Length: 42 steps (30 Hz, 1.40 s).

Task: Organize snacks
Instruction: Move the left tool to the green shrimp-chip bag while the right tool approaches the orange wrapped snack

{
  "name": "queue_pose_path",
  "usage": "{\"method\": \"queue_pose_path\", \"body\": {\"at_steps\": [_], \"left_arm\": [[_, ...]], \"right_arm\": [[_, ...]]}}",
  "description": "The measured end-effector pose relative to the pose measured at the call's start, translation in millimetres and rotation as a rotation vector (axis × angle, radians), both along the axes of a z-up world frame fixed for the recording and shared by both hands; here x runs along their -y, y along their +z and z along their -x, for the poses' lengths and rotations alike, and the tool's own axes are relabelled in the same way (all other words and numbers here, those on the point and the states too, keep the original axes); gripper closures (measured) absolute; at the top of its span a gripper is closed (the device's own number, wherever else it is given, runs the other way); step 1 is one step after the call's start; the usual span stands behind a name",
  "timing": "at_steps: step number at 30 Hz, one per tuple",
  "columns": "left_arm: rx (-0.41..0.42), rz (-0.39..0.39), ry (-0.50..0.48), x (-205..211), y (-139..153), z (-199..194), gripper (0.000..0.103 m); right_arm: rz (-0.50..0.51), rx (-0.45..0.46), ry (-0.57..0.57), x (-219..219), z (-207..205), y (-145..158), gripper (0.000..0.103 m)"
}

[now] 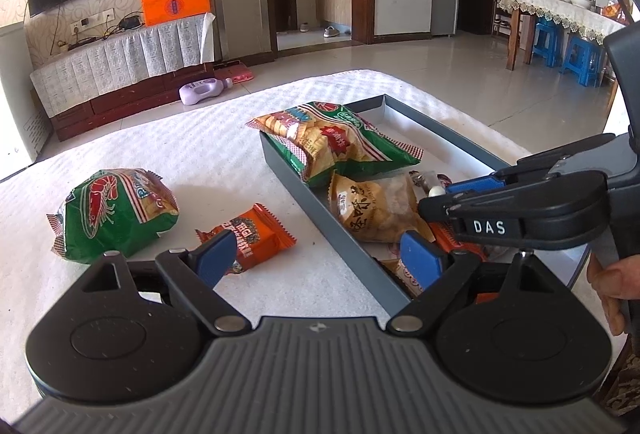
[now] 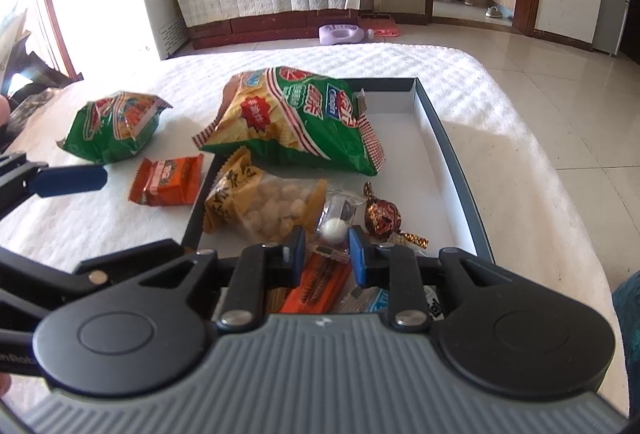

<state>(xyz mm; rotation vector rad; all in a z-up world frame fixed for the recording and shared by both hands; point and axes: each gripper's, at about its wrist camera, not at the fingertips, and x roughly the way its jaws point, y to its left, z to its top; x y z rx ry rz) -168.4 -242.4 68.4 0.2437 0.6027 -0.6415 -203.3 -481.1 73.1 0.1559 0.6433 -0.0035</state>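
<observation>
My left gripper [image 1: 320, 254] stands open wide just above the white quilted cover, with its left pad beside an orange snack packet [image 1: 248, 238] and nothing gripped. One blue finger [image 2: 68, 179] of it shows in the right wrist view. A green shrimp-chip bag [image 1: 116, 213] lies left of that packet. The grey tray [image 1: 320, 222] holds a large green chip bag [image 2: 296, 121], a yellow bag of puffs [image 2: 264, 205], a red-gold wrapped sweet [image 2: 382, 215] and flat bars. My right gripper [image 2: 328, 250] is over the tray's near end, shut on a small clear packet with a white ball [image 2: 334, 228].
The quilted cover [image 1: 200, 137] ends at a rounded far edge, with tiled floor beyond. A purple bottle [image 1: 204, 89] lies on the floor by a low TV cabinet. The tray's far half [image 2: 404, 153] is bare. A person's hand [image 1: 608, 290] holds the right gripper's handle.
</observation>
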Motion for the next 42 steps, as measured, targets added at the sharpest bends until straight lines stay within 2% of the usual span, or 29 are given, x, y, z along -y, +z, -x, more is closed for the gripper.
{"method": "queue_pose_path", "body": {"at_steps": [13,22,25,42], "left_arm": [[0.001,0.006,0.018,-13.2,1.9,-3.3,0.011],[0.004,0.010,0.019,-13.0,2.4,-4.1,0.010],[0.008,0.010,0.022,-13.4,2.6,-3.8,0.010],[0.014,0.022,0.097,-37.6,7.2,-14.7,0.010]], "right_arm": [[-0.023,0.063,-0.016,-5.3,-0.2,7.9,0.074],[-0.046,0.135,-0.050,-1.4,12.7,20.8,0.052],[-0.061,0.150,-0.062,0.5,18.8,25.3,0.051],[-0.062,0.178,0.074,-47.8,25.9,39.3,0.047]]}}
